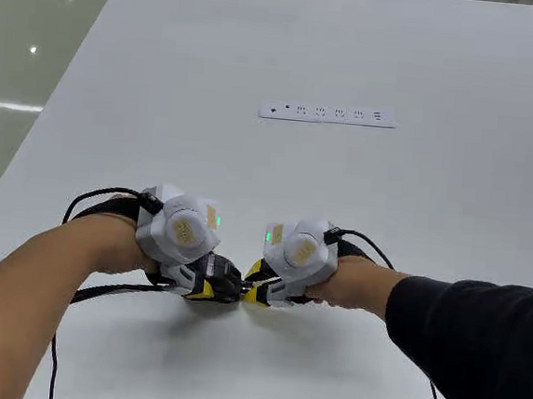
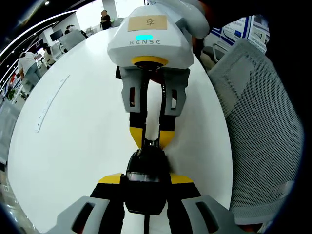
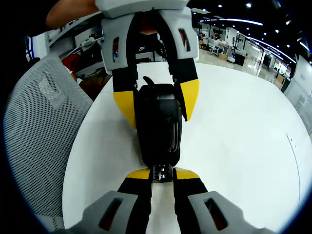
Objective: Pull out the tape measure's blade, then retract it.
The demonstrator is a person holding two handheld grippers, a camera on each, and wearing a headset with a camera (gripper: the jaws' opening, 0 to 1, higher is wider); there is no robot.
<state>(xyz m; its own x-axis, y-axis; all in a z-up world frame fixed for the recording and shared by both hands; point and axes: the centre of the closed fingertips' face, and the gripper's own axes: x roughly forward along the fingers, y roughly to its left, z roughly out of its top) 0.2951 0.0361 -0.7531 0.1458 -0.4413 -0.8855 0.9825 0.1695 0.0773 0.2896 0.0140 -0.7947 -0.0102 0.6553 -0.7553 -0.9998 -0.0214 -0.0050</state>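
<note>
Head view: tape measure [image 1: 225,272] mostly hidden btwn left tool [image 1: 206,288], right tool [image 1: 256,295].

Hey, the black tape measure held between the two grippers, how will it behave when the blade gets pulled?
The tape measure case looks hard and smooth, so it may twist or slip in the left gripper. The blade tip pinched by the right gripper looks thin and small, so it could slide free.
</note>
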